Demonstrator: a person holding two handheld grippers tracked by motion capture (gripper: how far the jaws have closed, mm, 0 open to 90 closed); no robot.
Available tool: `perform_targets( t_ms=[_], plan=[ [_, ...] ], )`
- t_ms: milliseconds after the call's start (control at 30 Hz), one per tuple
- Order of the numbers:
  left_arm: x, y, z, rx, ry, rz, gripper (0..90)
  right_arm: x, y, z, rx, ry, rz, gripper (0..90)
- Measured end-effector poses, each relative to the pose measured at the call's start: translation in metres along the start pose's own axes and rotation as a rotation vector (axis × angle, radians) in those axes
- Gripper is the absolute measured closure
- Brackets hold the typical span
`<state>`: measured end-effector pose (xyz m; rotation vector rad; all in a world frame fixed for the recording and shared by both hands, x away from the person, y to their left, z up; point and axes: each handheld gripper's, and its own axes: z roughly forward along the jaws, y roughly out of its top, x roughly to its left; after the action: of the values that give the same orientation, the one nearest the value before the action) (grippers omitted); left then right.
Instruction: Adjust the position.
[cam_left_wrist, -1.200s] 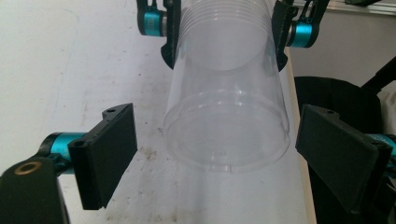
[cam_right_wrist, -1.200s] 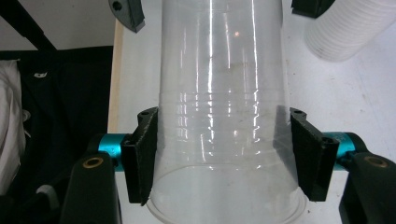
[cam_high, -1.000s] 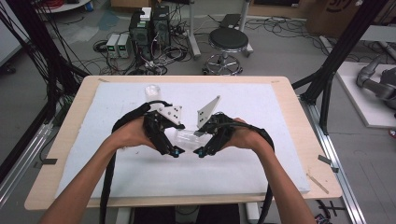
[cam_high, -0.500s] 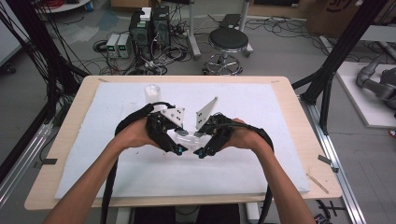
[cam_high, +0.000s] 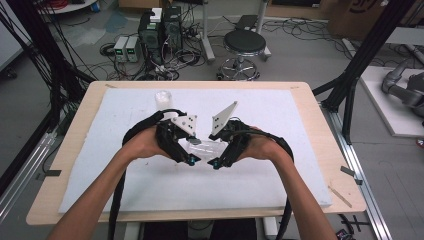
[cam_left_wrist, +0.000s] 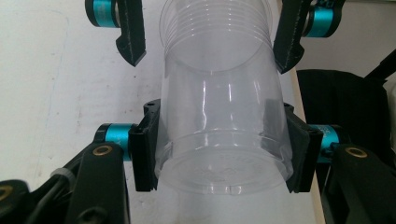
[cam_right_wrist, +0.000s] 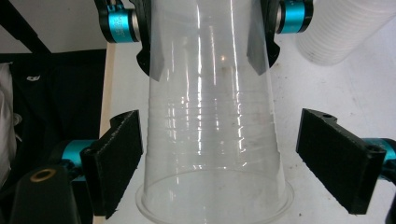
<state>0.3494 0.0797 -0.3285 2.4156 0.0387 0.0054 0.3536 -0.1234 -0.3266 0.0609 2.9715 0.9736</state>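
**One gripper holds the cup, the other lets go**

A clear plastic cup hangs in the air between the two grippers, above the white surface. It lies on its side. The left gripper squeezes the cup near its bottom end, with a black pad pressed on each side. The right gripper sits around the cup's open end. Its jaws have just been opening, and now they stand wide, with a gap between each pad and the cup wall. So the left gripper alone carries the cup.

A stack of the same cups stands farther back on the surface, well apart from both hands.

What could go wrong? The cup is thin and soft. If the left gripper squeezes harder, the wall could bend in or crack. The cup is also smooth, so it could slip out and fall onto the surface. The right gripper's pads are close to the rim. If that hand pulls away crooked, a pad could catch the rim and knock the cup loose. A slow, straight pull back looks safest.
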Motion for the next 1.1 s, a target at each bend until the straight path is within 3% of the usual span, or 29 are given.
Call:
perform_targets(
  t_ms=[100,300,367,400,467,533,567,600,667,700,733,833,867,933,967,1033,1100],
  plan=[
    [0.001,-0.001,0.000,0.006,-0.002,0.006,41.4,-0.001,-0.001,-0.003,-0.027,-0.007,0.002,14.8],
    [0.000,-0.009,-0.001,-0.028,0.019,-0.014,41.4,-0.002,-0.005,-0.012,-0.100,-0.023,0.013,14.9],
    [-0.004,-0.016,0.001,-0.083,0.043,-0.026,41.5,-0.001,-0.009,-0.017,-0.159,-0.027,0.033,14.9],
    [-0.007,-0.021,0.002,-0.119,0.056,-0.034,41.5,-0.001,-0.016,-0.021,-0.233,-0.028,0.038,14.8],
    [-0.009,-0.027,0.002,-0.167,0.073,-0.052,41.5,-0.001,-0.022,-0.024,-0.273,-0.041,0.048,14.8],
    [-0.009,-0.030,0.001,-0.180,0.075,-0.057,41.5,-0.001,-0.024,-0.025,-0.296,-0.041,0.051,14.9],
    [-0.009,-0.035,0.001,-0.217,0.085,-0.082,41.5,0.001,-0.029,-0.028,-0.335,-0.044,0.062,14.8],
    [-0.009,-0.035,0.001,-0.217,0.085,-0.082,41.5,0.001,-0.031,-0.029,-0.348,-0.046,0.059,14.8],
    [-0.009,-0.042,0.000,-0.294,0.072,-0.102,41.5,0.002,-0.033,-0.032,-0.373,-0.059,0.067,14.8],
    [-0.009,-0.042,0.000,-0.294,0.072,-0.102,41.5,0.002,-0.034,-0.033,-0.381,-0.060,0.070,14.8],
    [-0.008,-0.047,0.000,-0.343,0.050,-0.106,41.4,0.002,-0.035,-0.034,-0.396,-0.064,0.070,14.8],
    [-0.009,-0.053,0.001,-0.409,0.038,-0.127,41.3,0.003,-0.038,-0.038,-0.444,-0.078,0.073,14.8],
    [-0.009,-0.053,0.001,-0.409,0.038,-0.127,41.4,0.003,-0.039,-0.040,-0.461,-0.081,0.069,14.8],
    [-0.008,-0.059,0.001,-0.486,0.026,-0.135,41.3,0.004,-0.042,-0.042,-0.500,-0.083,0.082,14.8],
    [-0.008,-0.059,0.001,-0.486,0.026,-0.135,41.4,0.004,-0.042,-0.042,-0.500,-0.083,0.082,14.8],
    [-0.008,-0.064,0.001,-0.534,0.036,-0.136,41.4,0.004,-0.046,-0.045,-0.565,-0.081,0.086,14.8],
    [-0.007,-0.067,0.001,-0.563,0.034,-0.142,41.4,0.005,-0.047,-0.045,-0.581,-0.077,0.090,14.8]
  ],
)
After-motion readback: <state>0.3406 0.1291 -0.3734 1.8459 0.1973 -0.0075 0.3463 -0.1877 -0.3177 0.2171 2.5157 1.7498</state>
